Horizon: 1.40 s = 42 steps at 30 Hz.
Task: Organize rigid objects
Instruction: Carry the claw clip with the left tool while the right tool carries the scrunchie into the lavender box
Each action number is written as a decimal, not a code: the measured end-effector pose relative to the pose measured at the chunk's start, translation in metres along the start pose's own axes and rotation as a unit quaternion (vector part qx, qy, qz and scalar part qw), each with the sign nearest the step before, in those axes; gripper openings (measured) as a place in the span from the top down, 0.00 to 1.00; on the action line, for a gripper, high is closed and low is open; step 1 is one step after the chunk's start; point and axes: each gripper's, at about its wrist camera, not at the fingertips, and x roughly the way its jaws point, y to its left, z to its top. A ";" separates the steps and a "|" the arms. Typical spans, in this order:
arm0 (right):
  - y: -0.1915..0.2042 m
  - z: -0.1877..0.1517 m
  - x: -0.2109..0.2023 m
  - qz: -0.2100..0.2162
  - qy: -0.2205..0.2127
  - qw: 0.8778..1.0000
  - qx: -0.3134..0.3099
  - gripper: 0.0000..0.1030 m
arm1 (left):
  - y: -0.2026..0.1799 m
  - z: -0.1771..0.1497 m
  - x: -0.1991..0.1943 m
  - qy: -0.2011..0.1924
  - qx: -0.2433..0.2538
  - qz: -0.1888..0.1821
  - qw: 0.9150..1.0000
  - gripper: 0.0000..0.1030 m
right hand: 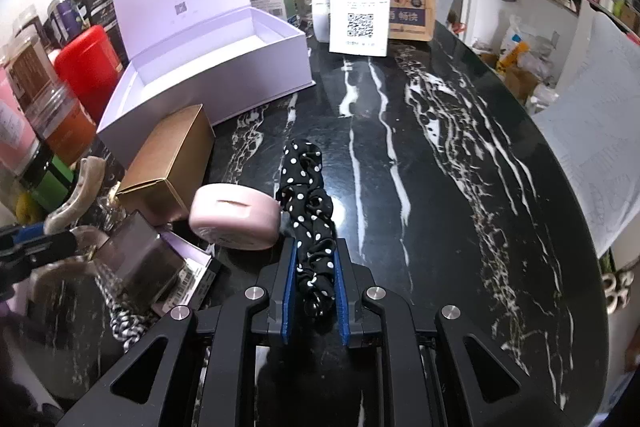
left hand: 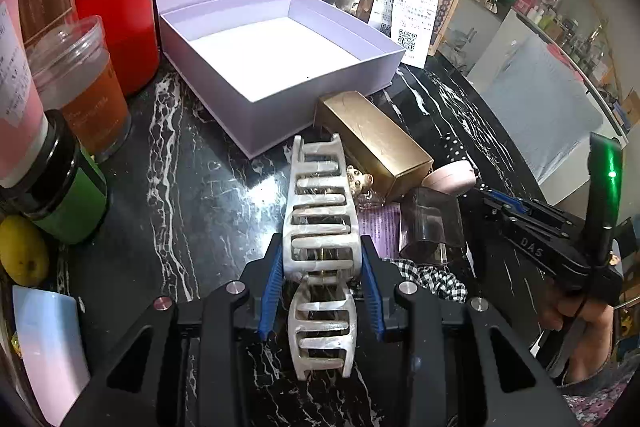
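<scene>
The left gripper (left hand: 322, 259) pinches a pearly hair claw clip (left hand: 320, 211) above the black marble table (left hand: 192, 187). The right gripper (right hand: 316, 267) squeezes a polka-dot scrunchie (right hand: 308, 195) beside a pink case (right hand: 234, 223).

Surface (right hand: 460, 155): black with white marble veining. Open box (left hand: 256, 115): pale lilac, white interior. Hair claw (left hand: 320, 211): pearly off-white. Scrunchie (right hand: 308, 195): black with white polka dots. Carton (left hand: 376, 143): metallic gold. Round case (right hand: 236, 223): pale pink. Canister (left hand: 120, 19): red. Tool pads (left hand: 272, 291): blue on black bodies.
</scene>
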 end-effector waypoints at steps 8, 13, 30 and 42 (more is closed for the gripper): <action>-0.005 -0.009 -0.011 -0.001 -0.003 1.000 0.016 0.84 | -0.002 0.000 0.005 -0.004 0.007 0.002 1.000 0.66; -0.005 -0.010 -0.020 -0.006 -0.013 1.000 0.019 0.84 | 0.000 0.002 0.000 -0.013 -0.003 -0.005 1.000 0.66; 0.020 0.014 -0.063 0.032 -0.060 0.997 -0.030 0.84 | -0.002 0.018 -0.041 -0.067 0.010 -0.013 0.998 0.66; 0.037 0.036 -0.076 0.049 -0.082 0.993 -0.069 0.84 | -0.013 0.039 -0.058 -0.107 0.040 -0.006 0.993 0.66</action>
